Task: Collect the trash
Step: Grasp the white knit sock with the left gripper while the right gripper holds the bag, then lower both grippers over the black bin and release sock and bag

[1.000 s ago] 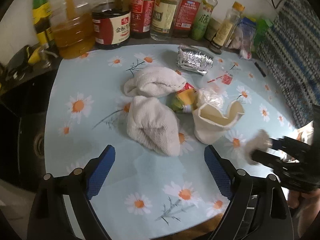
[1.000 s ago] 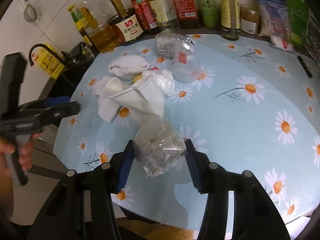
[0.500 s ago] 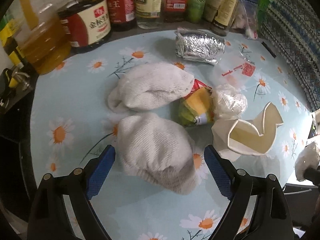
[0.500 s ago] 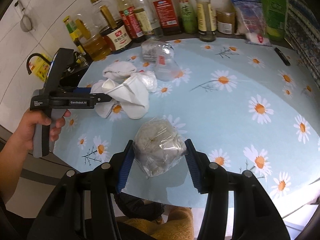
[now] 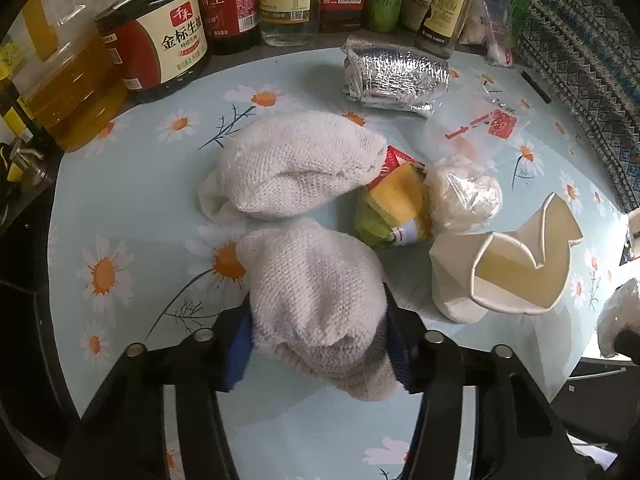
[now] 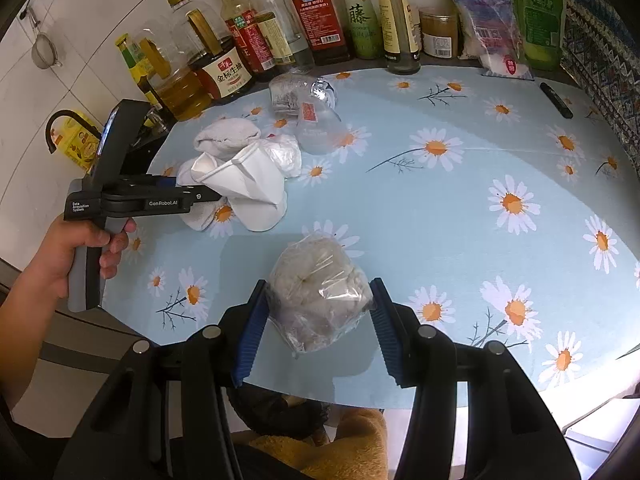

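Note:
A near white knitted cloth wad lies on the daisy-print table, and my left gripper is closing on it, blue pads pressing its two sides. Behind it lie a second cloth wad, a yellow-green wrapper, a plastic-wrapped white ball, a crushed paper cup, a foil bundle and a clear bag with red print. My right gripper is shut on a plastic-wrapped wad, held above the table's near edge. The right wrist view shows a hand holding the left gripper by the cup.
Oil and sauce bottles line the back of the table, with food packets at the back right. A black marker lies near the right edge. A patterned fabric borders the right side.
My left gripper came down and forward over the near cloth wad, and its jaws narrowed from wide apart onto it. The right gripper drew back slightly towards the table edge, still holding its wad.

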A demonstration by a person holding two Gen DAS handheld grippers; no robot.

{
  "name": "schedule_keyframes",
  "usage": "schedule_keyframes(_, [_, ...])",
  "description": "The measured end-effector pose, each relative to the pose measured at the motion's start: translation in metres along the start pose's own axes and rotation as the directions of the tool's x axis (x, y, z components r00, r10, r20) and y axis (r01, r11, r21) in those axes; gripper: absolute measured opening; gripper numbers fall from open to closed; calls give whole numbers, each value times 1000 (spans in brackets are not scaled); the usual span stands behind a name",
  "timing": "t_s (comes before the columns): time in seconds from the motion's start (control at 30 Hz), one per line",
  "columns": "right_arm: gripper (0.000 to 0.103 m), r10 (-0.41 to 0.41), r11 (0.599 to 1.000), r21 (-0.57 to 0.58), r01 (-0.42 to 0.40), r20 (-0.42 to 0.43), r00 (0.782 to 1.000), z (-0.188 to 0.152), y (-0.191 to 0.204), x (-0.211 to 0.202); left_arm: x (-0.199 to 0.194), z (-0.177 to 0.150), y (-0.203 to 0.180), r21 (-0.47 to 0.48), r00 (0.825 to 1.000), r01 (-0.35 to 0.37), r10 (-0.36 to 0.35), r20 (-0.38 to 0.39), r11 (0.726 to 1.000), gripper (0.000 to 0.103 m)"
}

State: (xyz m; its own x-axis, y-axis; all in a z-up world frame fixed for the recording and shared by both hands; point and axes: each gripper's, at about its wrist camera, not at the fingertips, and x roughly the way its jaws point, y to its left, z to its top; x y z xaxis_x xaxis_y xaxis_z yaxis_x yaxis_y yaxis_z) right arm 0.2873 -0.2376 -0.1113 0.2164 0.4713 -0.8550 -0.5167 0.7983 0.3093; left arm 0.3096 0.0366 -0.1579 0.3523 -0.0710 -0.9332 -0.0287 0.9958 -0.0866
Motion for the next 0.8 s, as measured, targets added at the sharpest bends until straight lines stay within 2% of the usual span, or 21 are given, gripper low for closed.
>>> schedule_keyframes(0.23, [51, 7, 1000, -1, -7, 4, 1000, 1, 3, 1, -13, -4, 0, -14, 999, 2, -1, 41, 1000, 35])
schedule_keyframes(0.6, [51, 26, 999, -45, -25, 21, 999, 3, 21, -3, -51, -24, 1, -49, 994, 12, -7, 105, 999, 34])
schedule_keyframes(0.8, [51, 54, 995, -80, -51, 40, 998, -2, 40, -11, -71, -55, -2, -66, 992, 21, -12, 124, 998, 34])
